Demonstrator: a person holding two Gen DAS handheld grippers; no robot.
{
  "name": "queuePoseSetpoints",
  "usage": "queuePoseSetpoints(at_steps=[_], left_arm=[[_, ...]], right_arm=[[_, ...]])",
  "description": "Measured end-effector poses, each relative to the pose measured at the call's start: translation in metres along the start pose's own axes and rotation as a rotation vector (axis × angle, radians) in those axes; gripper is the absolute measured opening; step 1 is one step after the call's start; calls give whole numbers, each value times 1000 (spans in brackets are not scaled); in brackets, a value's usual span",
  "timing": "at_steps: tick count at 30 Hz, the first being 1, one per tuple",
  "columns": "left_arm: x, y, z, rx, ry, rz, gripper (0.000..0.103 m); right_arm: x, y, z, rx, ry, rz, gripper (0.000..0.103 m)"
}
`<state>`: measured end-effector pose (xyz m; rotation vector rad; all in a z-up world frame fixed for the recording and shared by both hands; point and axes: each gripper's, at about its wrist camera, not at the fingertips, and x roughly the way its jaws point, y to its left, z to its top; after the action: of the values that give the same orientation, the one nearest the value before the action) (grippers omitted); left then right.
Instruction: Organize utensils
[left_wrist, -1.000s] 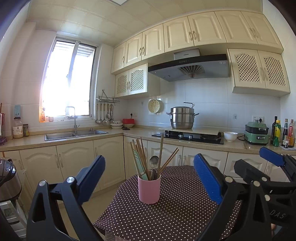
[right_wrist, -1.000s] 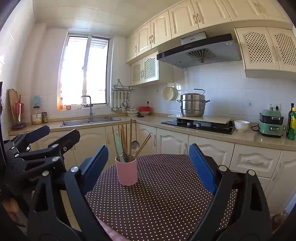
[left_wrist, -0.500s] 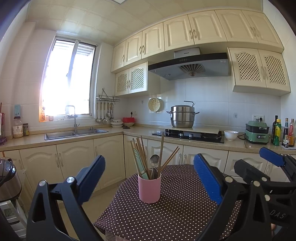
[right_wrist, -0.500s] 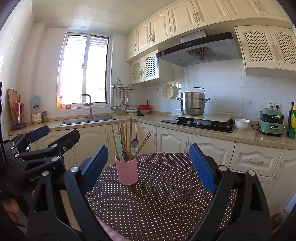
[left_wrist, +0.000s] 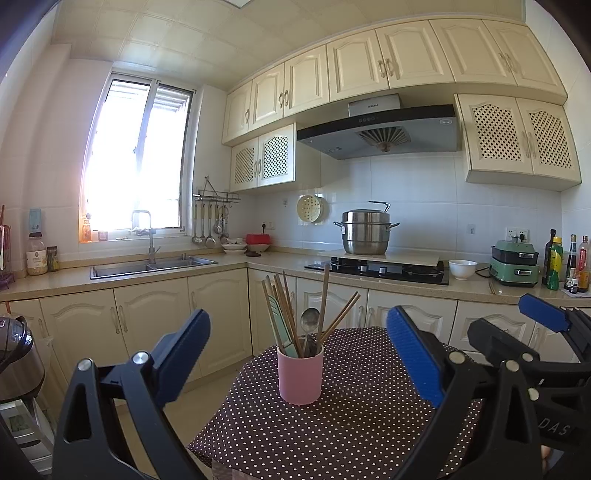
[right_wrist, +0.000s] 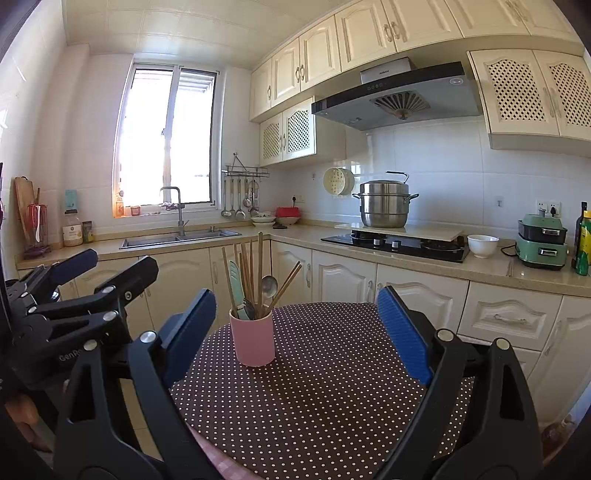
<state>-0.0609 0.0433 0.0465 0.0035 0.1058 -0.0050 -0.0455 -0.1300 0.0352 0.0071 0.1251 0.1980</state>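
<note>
A pink cup (left_wrist: 300, 376) stands upright on the brown polka-dot tablecloth (left_wrist: 351, 435). It holds several wooden chopsticks (left_wrist: 286, 314), a metal spoon (left_wrist: 309, 321) and a pale green utensil (left_wrist: 282, 328). The cup also shows in the right wrist view (right_wrist: 253, 341). My left gripper (left_wrist: 297, 354) is open and empty, held back from the cup. My right gripper (right_wrist: 295, 328) is open and empty, with the cup left of centre between its jaws. Each gripper shows at the edge of the other's view.
The table's near-left edge (left_wrist: 207, 439) drops to the floor. Cream cabinets and a counter run behind, with a sink (left_wrist: 151, 264), a hob with a steel pot (left_wrist: 365, 232), a white bowl (left_wrist: 461, 268), a green appliance (left_wrist: 515, 267) and bottles (left_wrist: 554, 264).
</note>
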Motion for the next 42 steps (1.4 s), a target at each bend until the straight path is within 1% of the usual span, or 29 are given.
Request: queuePoseSetpoints(at_steps=[25,42], left_arm=[[1,4,0,-2,5,12,95],[12,0,1,6,18,37,95]], right_arm=[[4,2,0,5,13,5,88],[16,1,-5,12,28,12,88]])
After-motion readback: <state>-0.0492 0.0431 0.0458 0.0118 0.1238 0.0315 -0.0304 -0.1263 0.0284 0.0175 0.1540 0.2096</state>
